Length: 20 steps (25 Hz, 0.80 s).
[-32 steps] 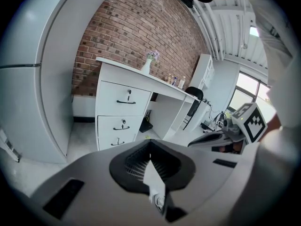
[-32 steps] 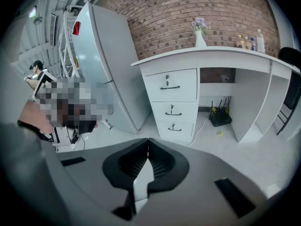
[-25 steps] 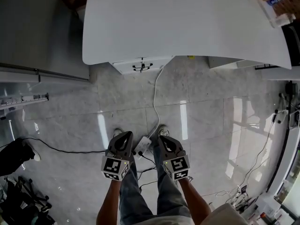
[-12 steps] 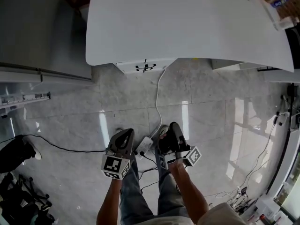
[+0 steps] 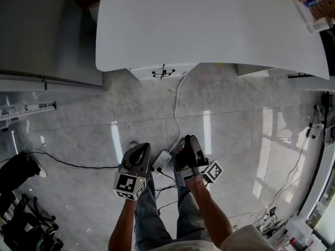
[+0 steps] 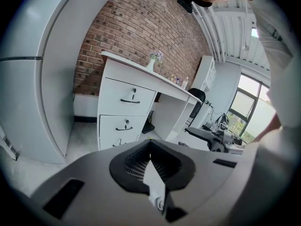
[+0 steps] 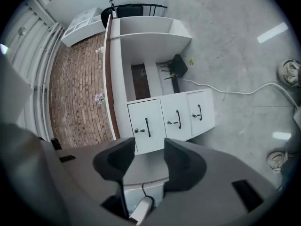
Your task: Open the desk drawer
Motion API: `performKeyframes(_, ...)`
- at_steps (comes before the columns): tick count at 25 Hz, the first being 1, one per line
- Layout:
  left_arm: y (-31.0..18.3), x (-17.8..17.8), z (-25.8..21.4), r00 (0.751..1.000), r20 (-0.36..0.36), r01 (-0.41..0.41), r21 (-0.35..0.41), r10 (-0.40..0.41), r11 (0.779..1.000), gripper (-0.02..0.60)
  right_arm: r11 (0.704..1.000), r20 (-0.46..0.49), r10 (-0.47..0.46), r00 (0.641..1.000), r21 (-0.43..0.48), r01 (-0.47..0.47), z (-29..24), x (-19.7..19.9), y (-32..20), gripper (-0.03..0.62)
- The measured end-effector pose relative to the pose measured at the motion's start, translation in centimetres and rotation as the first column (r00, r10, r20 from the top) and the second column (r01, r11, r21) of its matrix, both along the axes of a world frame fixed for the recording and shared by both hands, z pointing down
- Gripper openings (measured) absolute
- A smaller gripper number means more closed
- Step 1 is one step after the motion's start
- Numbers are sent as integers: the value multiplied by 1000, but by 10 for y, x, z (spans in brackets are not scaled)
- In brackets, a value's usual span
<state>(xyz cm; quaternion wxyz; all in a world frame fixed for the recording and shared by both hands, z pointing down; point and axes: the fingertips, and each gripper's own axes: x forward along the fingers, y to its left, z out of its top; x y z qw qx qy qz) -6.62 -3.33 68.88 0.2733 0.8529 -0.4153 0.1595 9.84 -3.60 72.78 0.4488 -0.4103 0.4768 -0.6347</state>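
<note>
Nothing of the job itself is done yet: the desk [image 5: 209, 25] stands well ahead across the tiled floor [image 5: 235, 135], and the drawer stack [image 5: 162, 72] under its near edge shows all three fronts flush and closed, which the top drawer [image 6: 128, 96] and its dark handle [image 6: 129, 100] confirm in the left gripper view. Both tools hang low over the person's legs, well apart from the desk, so the whole approach, the grip on a handle and the pull are still to come. The left gripper [image 5: 137, 150] has its jaws pressed together with nothing in them, as its own view [image 6: 150, 149] shows. The right gripper [image 5: 189, 143] is opening, its jaws already standing wide with nothing between them [image 7: 149, 149] (its view frames the drawer stack [image 7: 171, 121] sideways, since the tool lies rolled over). Compared with a second ago, the right gripper has rolled onto its side, its marker cube [image 5: 213, 172] now facing outward instead of up, and its jaws have gone from closed to spread; the left gripper has kept its place and pose.
</note>
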Motion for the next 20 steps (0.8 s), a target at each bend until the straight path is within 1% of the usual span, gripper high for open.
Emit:
performKeyframes(2, 0, -1, 0, 1000, 1, 0, -2, 0, 1000, 12, 1000, -1, -4, 1000, -23, 4, 6, -1, 1, 207)
performKeyframes(7, -1, -2, -2, 1000, -3, 4, -3, -4, 1000, 12, 999, -19, -36, 999, -37, 35, 12, -7, 1, 207)
performKeyframes(10, -2, -3, -2, 1000, -8, 8, -3, -8, 1000, 12, 998, -28, -57, 998, -25, 57, 18, -15, -14, 207)
performKeyframes(14, -2, -3, 1, 1000, -11, 14, -7, -14, 1000, 12, 997, -45, -73, 996, 7, 73, 31, -20, -54, 206)
performKeyframes(20, 4, -6, 0, 1000, -14, 19, -15, -19, 1000, 12, 989, -79, -116, 990, 88, 123, 30, -38, -143, 206)
